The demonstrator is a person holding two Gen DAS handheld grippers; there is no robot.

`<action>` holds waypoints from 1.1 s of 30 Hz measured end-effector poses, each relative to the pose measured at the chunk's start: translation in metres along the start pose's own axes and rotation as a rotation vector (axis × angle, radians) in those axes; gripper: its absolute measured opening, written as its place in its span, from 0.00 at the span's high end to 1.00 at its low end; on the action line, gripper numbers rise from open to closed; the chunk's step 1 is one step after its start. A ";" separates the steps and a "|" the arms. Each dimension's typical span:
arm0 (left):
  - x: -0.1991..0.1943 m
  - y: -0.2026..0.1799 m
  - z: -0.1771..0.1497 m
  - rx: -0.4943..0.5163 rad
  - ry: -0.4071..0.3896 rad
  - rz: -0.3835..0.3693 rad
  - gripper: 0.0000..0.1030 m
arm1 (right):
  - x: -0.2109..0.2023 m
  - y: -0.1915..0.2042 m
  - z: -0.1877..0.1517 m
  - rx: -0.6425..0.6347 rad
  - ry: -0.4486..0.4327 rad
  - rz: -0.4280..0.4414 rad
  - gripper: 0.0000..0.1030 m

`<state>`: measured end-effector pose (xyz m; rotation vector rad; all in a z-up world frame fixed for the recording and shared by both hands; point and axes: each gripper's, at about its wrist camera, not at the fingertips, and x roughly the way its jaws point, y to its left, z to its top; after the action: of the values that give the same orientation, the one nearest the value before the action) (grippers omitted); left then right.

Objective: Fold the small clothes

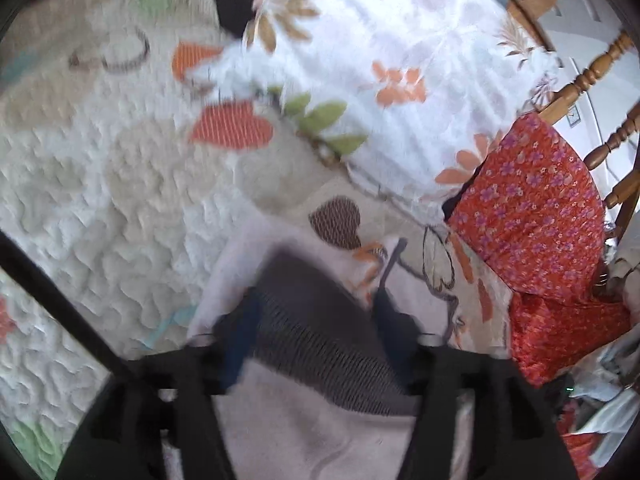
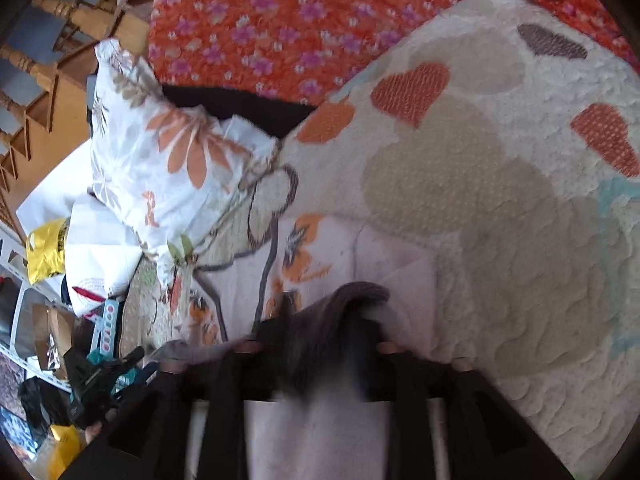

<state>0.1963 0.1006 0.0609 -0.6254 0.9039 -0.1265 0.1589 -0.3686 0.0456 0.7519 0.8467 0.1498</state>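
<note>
Quilted bed cover (image 1: 100, 200) carries pale garment (image 1: 312, 436), floral pillow (image 1: 380, 60) — red floral cloth (image 1: 532, 208)

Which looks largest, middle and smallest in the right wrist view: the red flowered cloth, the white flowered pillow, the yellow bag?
1. Red flowered cloth, though the frame edge cuts it off.
2. White flowered pillow.
3. Yellow bag, clearly smallest, though it lies farther away.

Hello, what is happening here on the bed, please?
A person is folding a small pale pink garment with a grey ribbed band on a quilted bedspread, with tongs in each hand. The left tongs and the right tongs both stand open over the band, not pinching it.
</note>
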 end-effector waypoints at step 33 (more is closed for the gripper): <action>-0.054 0.078 -0.099 0.096 0.208 0.157 0.34 | -0.075 -0.021 -0.132 -0.251 0.202 -0.170 0.32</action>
<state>0.0750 0.1384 0.0102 -0.4553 1.1378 -0.0944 0.0094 -0.3429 0.0222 0.4318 1.0574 0.1783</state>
